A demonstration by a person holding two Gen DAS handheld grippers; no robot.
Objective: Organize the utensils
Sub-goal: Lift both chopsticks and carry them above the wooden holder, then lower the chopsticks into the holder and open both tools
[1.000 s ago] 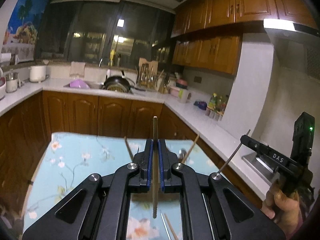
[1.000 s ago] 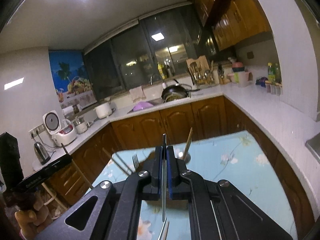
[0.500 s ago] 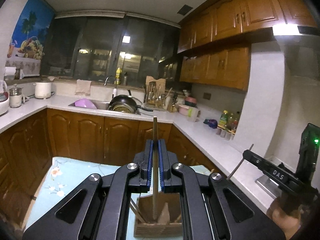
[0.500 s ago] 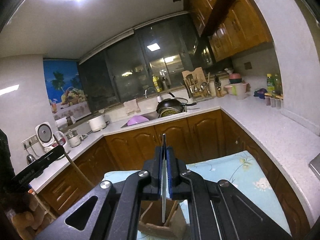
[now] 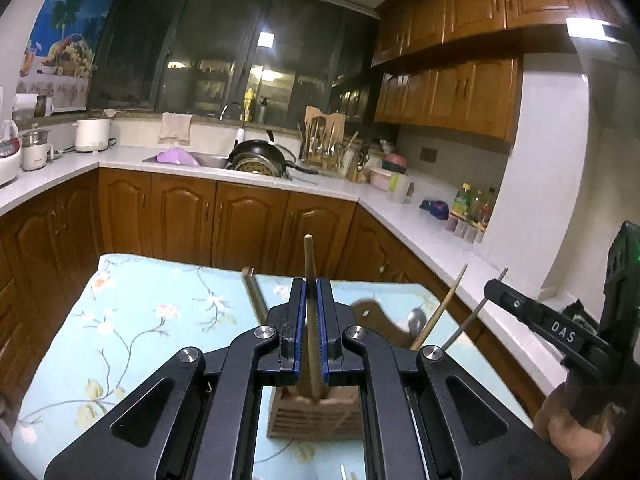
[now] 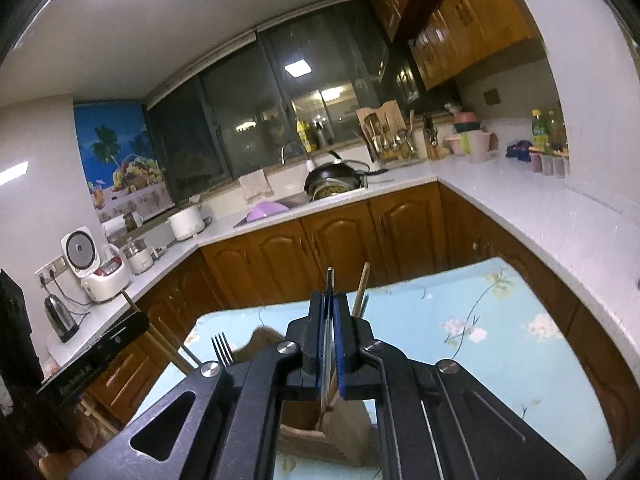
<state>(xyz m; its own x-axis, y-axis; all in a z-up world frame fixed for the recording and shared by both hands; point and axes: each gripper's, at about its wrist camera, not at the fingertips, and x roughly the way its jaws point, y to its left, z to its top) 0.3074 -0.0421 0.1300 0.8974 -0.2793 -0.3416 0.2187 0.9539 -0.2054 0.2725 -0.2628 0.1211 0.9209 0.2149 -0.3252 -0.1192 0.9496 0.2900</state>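
Clamping a wooden chopstick (image 5: 310,312) upright between blue pads (image 5: 297,332), left gripper (image 5: 311,334), with the stick's lower end dipping into a wooden utensil holder (image 5: 314,416) directly beneath. Pinching a thin metal utensil handle (image 6: 328,340) the same way, right gripper (image 6: 329,340), jaws drawn tight on it, its lower end reaching into the same holder (image 6: 344,436) as seen from the right wrist. Standing already in the box: another wooden chopstick (image 5: 438,308) leaning right, a darker stick (image 5: 254,294) leaning left, a spoon bowl (image 5: 416,318) peeking over the rim, and, from the right wrist, a fork (image 6: 221,348) with tines up plus a wooden handle (image 6: 362,288) just beside the jaws. Sitting on a table draped in a pale blue floral cloth (image 5: 140,320), the holder. Gripping the right tool's black handle at the left view's edge, the person's right hand (image 5: 576,436). Ringing the table farther out: brown wooden cabinets (image 5: 188,220) under a white countertop (image 5: 420,232), a black pan (image 5: 260,156) at the sink, a white rice cooker (image 6: 94,264) and a kettle (image 6: 60,316) on the left counter, and dark windows (image 6: 256,116) behind.
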